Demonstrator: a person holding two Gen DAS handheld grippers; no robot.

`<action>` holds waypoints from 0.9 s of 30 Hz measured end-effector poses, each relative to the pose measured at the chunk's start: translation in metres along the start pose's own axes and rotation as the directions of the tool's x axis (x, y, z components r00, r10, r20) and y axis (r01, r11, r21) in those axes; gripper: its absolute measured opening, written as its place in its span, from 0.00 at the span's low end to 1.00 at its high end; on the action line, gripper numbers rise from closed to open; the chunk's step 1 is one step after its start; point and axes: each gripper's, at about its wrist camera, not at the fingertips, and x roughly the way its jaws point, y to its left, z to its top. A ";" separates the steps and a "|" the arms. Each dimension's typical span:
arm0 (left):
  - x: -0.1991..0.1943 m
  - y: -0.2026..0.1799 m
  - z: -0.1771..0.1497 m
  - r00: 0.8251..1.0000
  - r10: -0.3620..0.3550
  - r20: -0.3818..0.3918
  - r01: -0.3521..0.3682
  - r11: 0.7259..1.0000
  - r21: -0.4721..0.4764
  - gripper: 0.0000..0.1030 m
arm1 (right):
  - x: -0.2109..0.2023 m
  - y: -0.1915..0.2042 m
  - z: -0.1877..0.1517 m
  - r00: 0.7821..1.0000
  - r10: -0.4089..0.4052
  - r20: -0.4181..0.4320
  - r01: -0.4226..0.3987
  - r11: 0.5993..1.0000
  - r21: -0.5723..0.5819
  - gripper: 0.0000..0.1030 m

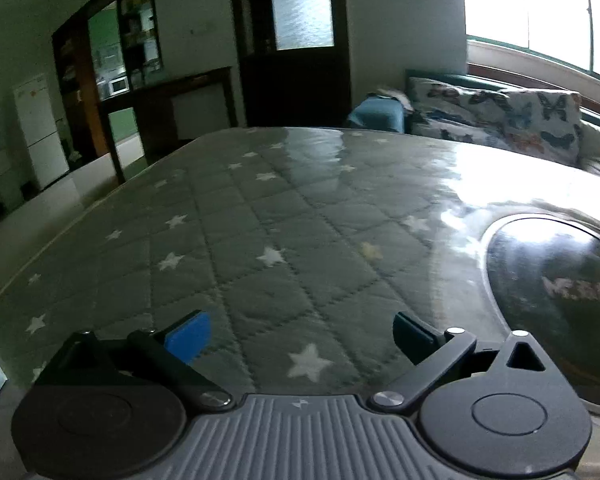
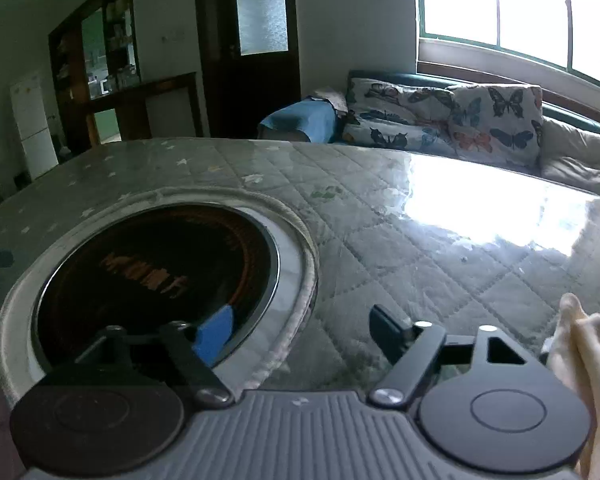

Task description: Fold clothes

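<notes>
The left hand-held gripper (image 1: 302, 340) hangs over the grey quilted star-patterned cover (image 1: 260, 240) of the counter, its blue-padded fingers (image 1: 190, 336) spread wide with nothing between them; the jaws look readied for a reach rather than a hold. The right hand-held gripper (image 2: 302, 334) is likewise parted and empty, one pad over the round black glass hotplate with a metal rim (image 2: 156, 272) set into the counter, the other over the quilted cover. Both point slightly downward at the surface, which suits picking cloth up off a flat top.

The only cloth that could be the clothing is a cream, soft-looking crumpled fabric (image 2: 584, 356) at the right edge of the right wrist view, just beside the right gripper's housing and outside its jaws; how much of it there is cannot be told. The left wrist view shows no garment.

A clear glossy sheet seems to lie over the cover, catching glare from the bright window (image 2: 520, 8). The hotplate's raised rim sits between the two grippers and could snag fabric spread across it. Beyond the counter stand a sofa with butterfly-print cushions (image 2: 452, 116), a dark wooden door (image 2: 252, 48) and a white fridge (image 1: 40, 128)
</notes>
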 end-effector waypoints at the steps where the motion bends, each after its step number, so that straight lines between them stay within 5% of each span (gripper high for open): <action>1: 0.002 0.002 0.000 1.000 0.004 -0.003 -0.004 1.000 -0.003 0.99 | 0.003 0.001 0.001 1.000 -0.002 -0.005 0.001 1.000 -0.007 0.79; 10: 0.014 0.016 0.002 0.999 -0.020 -0.036 0.017 0.998 -0.065 1.00 | 0.024 0.007 0.005 0.999 -0.002 -0.044 0.001 1.000 -0.024 1.00; 27: 0.016 0.016 0.002 0.999 -0.020 -0.037 0.018 0.998 -0.066 1.00 | 0.030 0.017 0.003 0.996 -0.051 -0.075 0.045 0.996 -0.083 1.00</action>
